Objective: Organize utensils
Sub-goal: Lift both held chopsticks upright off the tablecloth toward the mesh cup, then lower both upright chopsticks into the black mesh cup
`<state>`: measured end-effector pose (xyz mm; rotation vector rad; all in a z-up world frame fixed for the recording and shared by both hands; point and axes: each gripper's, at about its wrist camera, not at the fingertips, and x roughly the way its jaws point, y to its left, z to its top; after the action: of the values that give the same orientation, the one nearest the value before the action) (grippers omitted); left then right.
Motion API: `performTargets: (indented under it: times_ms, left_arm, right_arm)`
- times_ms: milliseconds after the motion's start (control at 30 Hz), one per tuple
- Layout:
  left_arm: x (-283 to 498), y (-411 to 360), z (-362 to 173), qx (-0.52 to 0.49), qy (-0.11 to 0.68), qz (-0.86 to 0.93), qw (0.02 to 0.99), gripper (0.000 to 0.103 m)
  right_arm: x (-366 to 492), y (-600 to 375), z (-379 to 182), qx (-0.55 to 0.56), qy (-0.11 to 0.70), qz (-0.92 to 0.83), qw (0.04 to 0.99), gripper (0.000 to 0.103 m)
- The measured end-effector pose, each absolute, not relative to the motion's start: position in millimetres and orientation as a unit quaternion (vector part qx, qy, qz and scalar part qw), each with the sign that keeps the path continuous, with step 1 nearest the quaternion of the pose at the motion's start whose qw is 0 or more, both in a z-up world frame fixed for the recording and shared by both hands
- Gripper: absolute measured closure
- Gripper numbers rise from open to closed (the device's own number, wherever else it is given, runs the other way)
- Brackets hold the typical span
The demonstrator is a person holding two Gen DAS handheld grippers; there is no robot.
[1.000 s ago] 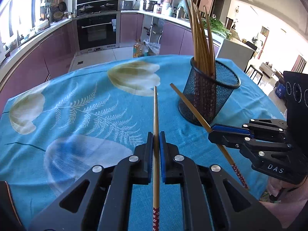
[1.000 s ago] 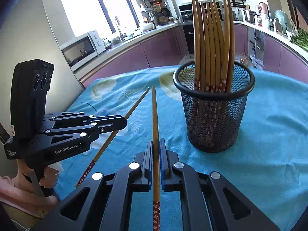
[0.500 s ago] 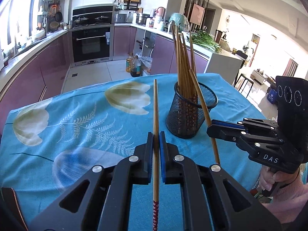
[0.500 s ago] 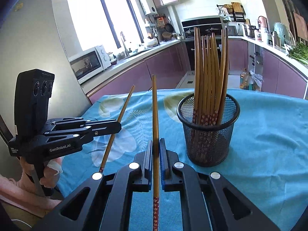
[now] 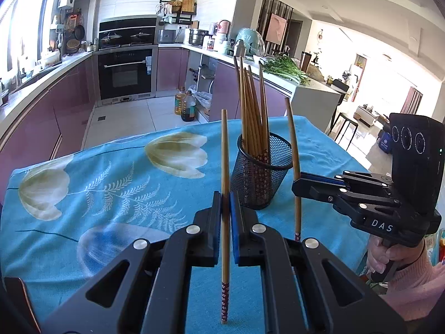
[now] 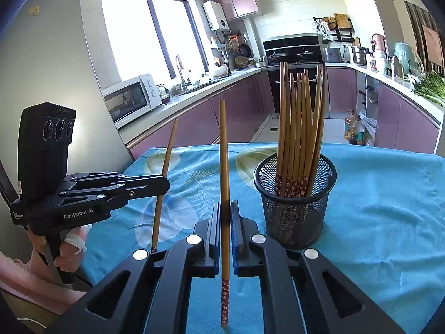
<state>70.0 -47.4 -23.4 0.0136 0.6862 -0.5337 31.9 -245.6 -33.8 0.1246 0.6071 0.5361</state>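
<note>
A black mesh cup [image 5: 261,178] [image 6: 294,203] stands on the blue tablecloth and holds several upright wooden chopsticks [image 6: 299,128]. My left gripper [image 5: 225,197] is shut on a single chopstick [image 5: 224,167], held nearly upright, left of the cup. My right gripper [image 6: 225,208] is shut on another chopstick [image 6: 224,161], also nearly upright, left of the cup in its view. In the left wrist view the right gripper [image 5: 297,181] shows with its chopstick [image 5: 293,150] just right of the cup. In the right wrist view the left gripper [image 6: 164,185] shows at left.
The table has a blue flowered cloth [image 5: 111,183]. Kitchen counters with purple cabinets [image 5: 41,105], an oven [image 5: 125,72] and a microwave [image 6: 130,98] lie beyond the table. Oil bottles [image 5: 185,105] stand on the floor.
Both grippers have risen and tilted their chopsticks from slanting forward to nearly upright. The cup now looks smaller and farther from both cameras.
</note>
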Motion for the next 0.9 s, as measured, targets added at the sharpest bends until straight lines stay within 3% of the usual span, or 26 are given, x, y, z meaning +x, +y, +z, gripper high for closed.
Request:
performTargets:
  times_ms: [900]
  left_arm:
    - [60.2, -43.3, -5.9, 0.002, 0.302, -0.264, 0.916, 0.096]
  right_arm:
    - [24.8, -243.3, -17.7, 0.049, 0.266, 0.249, 0.93, 0.097]
